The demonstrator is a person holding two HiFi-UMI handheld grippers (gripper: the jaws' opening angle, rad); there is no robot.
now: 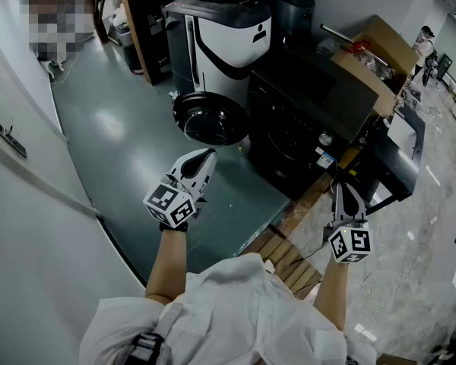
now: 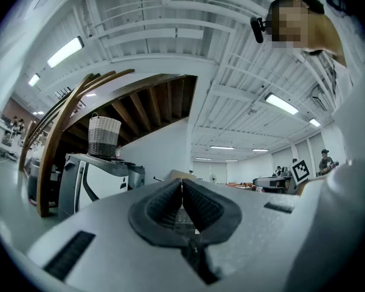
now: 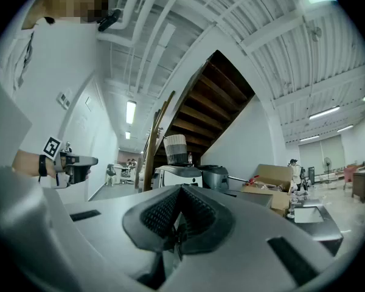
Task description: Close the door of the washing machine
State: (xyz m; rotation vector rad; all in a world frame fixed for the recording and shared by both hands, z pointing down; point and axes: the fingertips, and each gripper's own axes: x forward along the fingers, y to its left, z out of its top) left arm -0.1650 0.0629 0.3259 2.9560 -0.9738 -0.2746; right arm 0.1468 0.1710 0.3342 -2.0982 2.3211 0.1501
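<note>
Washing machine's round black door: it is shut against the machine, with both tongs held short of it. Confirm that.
Not shut: the head view shows the round black door swung open to the left of the black washing machine. The left tongs and right tongs are held short of it.

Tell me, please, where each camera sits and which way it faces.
Head view: on the person's head, looking steeply down at the floor, washer and open door; shows both arms, shirt, left gripper and right gripper.
Left gripper view: on the left gripper, looking along its shut jaws toward a basket and the ceiling; shirt at right.
Right gripper view: on the right gripper, looking along its shut jaws toward the stairs; left gripper and shirt at left.
Shared: both gripper views show the basket.
</note>
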